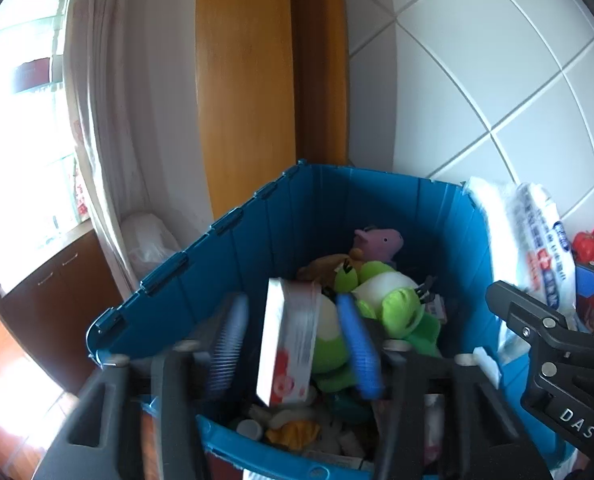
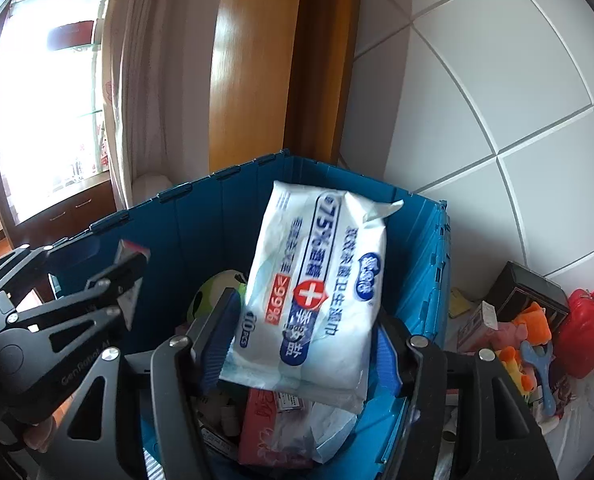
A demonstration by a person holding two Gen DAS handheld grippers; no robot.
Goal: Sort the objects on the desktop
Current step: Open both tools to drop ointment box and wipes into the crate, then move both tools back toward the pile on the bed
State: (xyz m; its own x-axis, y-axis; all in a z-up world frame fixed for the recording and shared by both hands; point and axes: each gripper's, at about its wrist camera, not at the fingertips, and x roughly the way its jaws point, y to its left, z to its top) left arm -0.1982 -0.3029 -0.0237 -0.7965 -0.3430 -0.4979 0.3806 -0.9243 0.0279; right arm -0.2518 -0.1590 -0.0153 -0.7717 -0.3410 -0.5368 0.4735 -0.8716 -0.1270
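A blue folding crate (image 1: 225,220) stands below both grippers and holds plush toys and small packets. My left gripper (image 1: 293,346) is open over it. A white and red carton (image 1: 289,340) stands upright and loose between its blue pads, with a gap on the left side. My right gripper (image 2: 303,348) is open above the crate (image 2: 177,196). A white pack of wet wipes (image 2: 317,280) lies between its pads, unsqueezed. In the left wrist view the wipes pack (image 1: 529,240) shows at the right edge.
A green plush frog (image 1: 397,304) and a pink plush (image 1: 377,240) lie in the crate. Right of the crate sit a red toy bag (image 2: 585,328), a black box (image 2: 525,288) and several small toys. A tiled wall, a wooden panel and a curtain stand behind.
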